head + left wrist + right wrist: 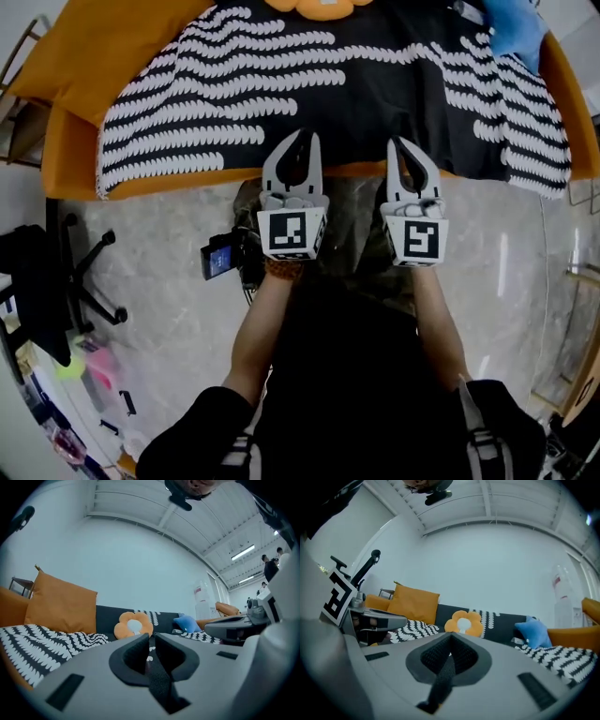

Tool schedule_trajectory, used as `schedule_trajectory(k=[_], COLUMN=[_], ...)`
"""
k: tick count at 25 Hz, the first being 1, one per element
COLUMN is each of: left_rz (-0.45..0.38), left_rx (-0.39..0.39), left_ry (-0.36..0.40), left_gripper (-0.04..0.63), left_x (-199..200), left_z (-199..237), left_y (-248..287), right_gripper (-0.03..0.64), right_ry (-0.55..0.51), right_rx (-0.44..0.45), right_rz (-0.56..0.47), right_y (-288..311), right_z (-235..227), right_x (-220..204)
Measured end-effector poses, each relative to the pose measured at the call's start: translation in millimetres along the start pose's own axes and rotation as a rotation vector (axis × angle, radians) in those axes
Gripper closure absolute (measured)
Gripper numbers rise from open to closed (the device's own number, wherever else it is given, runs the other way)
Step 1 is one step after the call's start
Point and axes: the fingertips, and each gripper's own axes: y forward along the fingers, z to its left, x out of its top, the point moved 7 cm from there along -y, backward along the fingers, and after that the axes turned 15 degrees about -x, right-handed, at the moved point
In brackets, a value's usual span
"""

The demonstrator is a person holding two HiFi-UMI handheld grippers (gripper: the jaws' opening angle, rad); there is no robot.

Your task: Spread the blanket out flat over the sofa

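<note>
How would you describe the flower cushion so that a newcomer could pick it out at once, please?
Find the orange sofa, draped with a black-and-white patterned blanket. Midway along its back sits the flower cushion. Unlike the plain square orange cushion and the blue cushion on either side, it has orange petals round a white centre.

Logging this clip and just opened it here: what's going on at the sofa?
A person stands in front of an orange sofa with a gripper in each hand. The black-and-white patterned blanket already lies spread across the seat and up the backrest. Neither gripper holds it: the left gripper has its jaws slightly apart and empty, and the right gripper is shut on nothing. Both are near the sofa's front edge. A flower-shaped cushion and a blue cushion sit at the back.
</note>
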Motion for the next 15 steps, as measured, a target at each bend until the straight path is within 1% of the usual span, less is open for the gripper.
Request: schedule_trajectory(k=[4, 8, 11, 15], left_rz=[0.036, 0.059, 0.067, 0.08], left_rx=[0.017, 0.015, 0.002, 0.028], left_ry=[0.027, 0.051, 0.056, 0.078], left_gripper=[0.541, 0.541, 0.541, 0.541], left_x=[-4, -2, 5, 14], left_z=[5, 8, 14, 29], left_y=[1, -3, -5, -11], right_gripper=[0.611, 0.611, 0.611, 0.612], right_ry=[-0.066, -0.086, -0.127, -0.164], right_rx=[0.011, -0.014, -0.036, -0.081], right_rz=[0.063, 0.076, 0.091, 0.085], right_y=[3, 1, -1, 1], right_z=[-6, -18, -40, -75], right_x=[-10, -14, -21, -26])
